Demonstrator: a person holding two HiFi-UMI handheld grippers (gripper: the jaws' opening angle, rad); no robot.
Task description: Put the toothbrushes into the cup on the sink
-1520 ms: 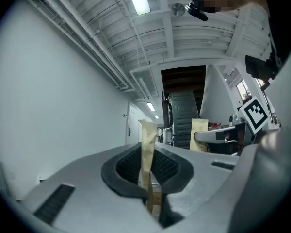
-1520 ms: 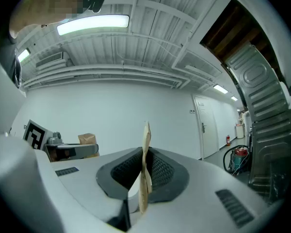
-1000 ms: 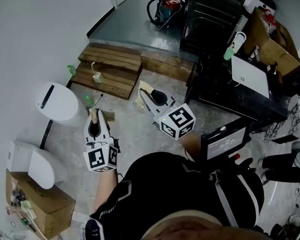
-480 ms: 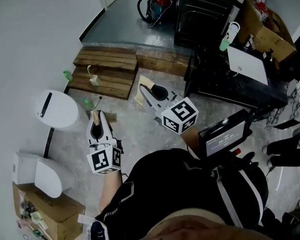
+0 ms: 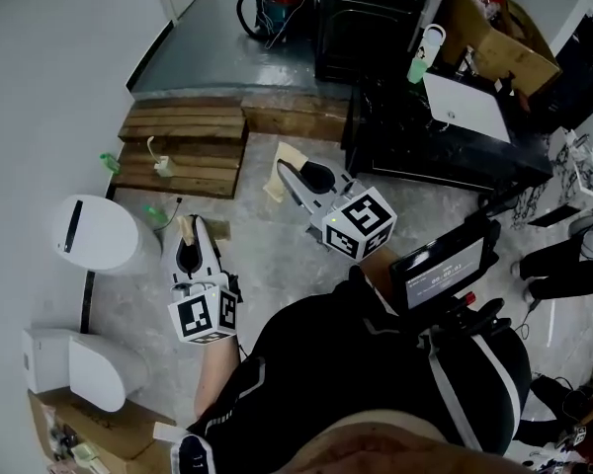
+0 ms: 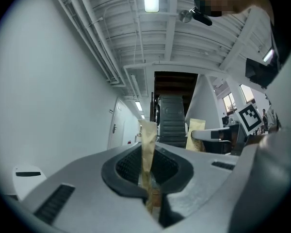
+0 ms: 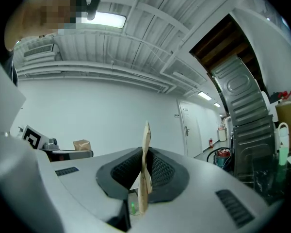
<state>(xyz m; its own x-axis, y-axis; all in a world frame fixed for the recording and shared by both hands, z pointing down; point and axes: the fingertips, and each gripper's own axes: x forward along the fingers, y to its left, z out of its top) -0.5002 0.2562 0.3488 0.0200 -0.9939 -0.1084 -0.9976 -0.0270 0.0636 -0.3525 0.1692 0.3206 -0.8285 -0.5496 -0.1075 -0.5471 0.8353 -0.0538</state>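
Note:
No toothbrush, cup or sink shows in any view. My left gripper [image 5: 186, 229] hangs at waist height over the grey floor, its tan-padded jaws pressed together with nothing between them [image 6: 147, 149]. My right gripper [image 5: 283, 172] is held a little farther forward and to the right, also shut and empty [image 7: 146, 149]. Both point away from the person's body, toward the wooden pallet [image 5: 183, 146]. Each gripper view looks up at the white ceiling and walls. The right gripper's marker cube [image 6: 250, 116] shows in the left gripper view.
A white toilet [image 5: 94, 233] and a white bin [image 5: 79, 363] stand at the left wall. A black table [image 5: 425, 156] with a white laptop [image 5: 465, 107] and a cardboard box [image 5: 494, 38] is at the right. A vacuum cleaner [image 5: 277, 3] sits far ahead.
The head view has swung, so the pallet, the toilet and the table slide leftward in the picture. Both grippers keep nearly the same pose and stay shut.

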